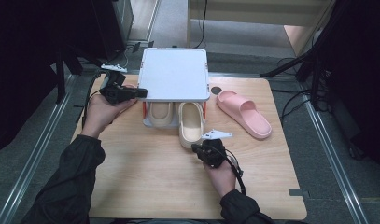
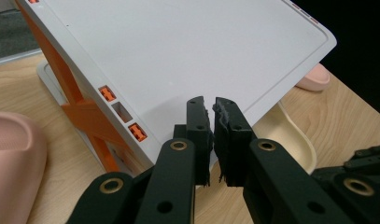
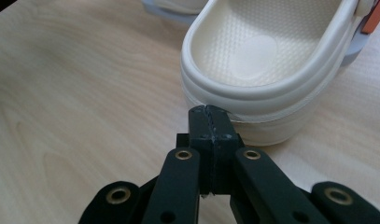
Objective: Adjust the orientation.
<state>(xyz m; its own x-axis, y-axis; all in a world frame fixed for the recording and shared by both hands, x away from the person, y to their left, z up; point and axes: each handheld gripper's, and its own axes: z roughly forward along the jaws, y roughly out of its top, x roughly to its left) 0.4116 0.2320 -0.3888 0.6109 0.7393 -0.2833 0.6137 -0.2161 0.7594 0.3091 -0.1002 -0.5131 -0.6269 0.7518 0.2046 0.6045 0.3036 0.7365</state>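
Note:
A white shoe rack (image 1: 174, 74) with orange struts stands at the back middle of the wooden table. One cream slipper (image 1: 160, 113) lies under it, and a second cream slipper (image 1: 191, 125) sticks out of the front with its heel toward me. My right gripper (image 1: 200, 148) is shut and empty, its tips right against that heel (image 3: 253, 105). My left gripper (image 1: 142, 92) is at the rack's left edge, its jaws (image 2: 211, 106) all but shut with nothing between them, just in front of the rack's top board (image 2: 178, 51).
A pink slipper (image 1: 243, 113) lies on the table to the right of the rack, its toe visible past the rack (image 2: 313, 78). A pink rounded form (image 2: 10, 163) lies close at the left of the left gripper view. Bare wood (image 1: 145, 172) stretches in front of the rack.

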